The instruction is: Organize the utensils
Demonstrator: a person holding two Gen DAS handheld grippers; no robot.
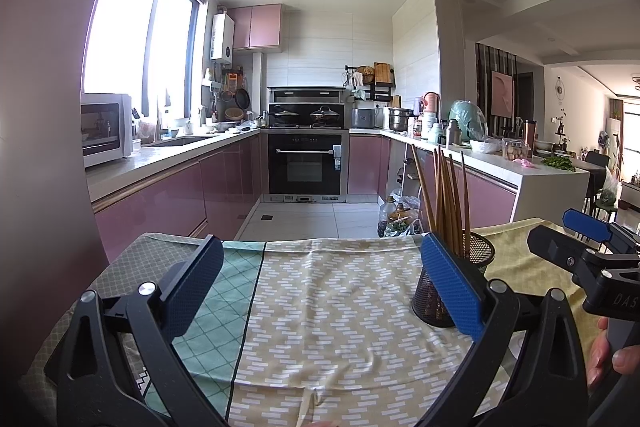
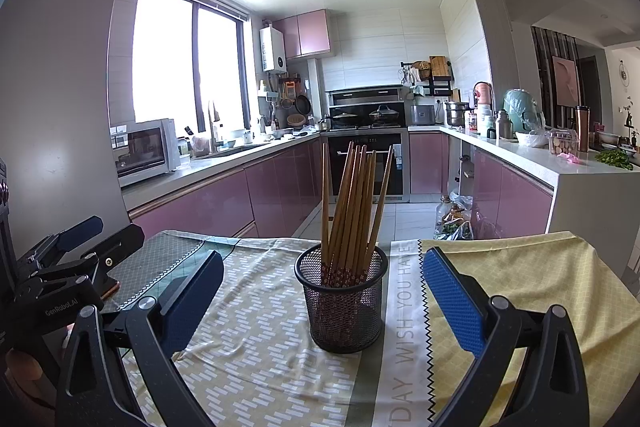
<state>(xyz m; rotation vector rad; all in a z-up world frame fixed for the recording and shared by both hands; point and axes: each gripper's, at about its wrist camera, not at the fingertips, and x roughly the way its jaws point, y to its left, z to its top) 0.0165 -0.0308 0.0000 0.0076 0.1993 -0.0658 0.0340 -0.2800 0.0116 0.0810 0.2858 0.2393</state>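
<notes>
Both sets of jaws wide apart, nothing between them. Right gripper (image 2: 323, 293) hovers low over the tablecloth (image 2: 256, 347), its two blue pads flanking the mesh holder (image 2: 342, 303) with clear gaps either side, not touching it. Left gripper (image 1: 322, 285) sits to the left, aimed at bare cloth; the holder (image 1: 452, 283) is just behind its right pad in the left wrist view, near but probably not touching.

One black mesh holder, upright, roughly mid-table on the cloth. Chopsticks (image 2: 352, 203) stand in it, tips up, fanned a little. I count about ten sticks, hedged since they overlap and the bundle's middle is hard to split. Patterned ends are down inside the mesh.

Progress, as a judgement: looks done or near done. No loose utensils visible on the cloth in either view, everything seen is already in the holder. Table edges nearest the cameras are hidden by the gripper frames, so something could be left there
</notes>
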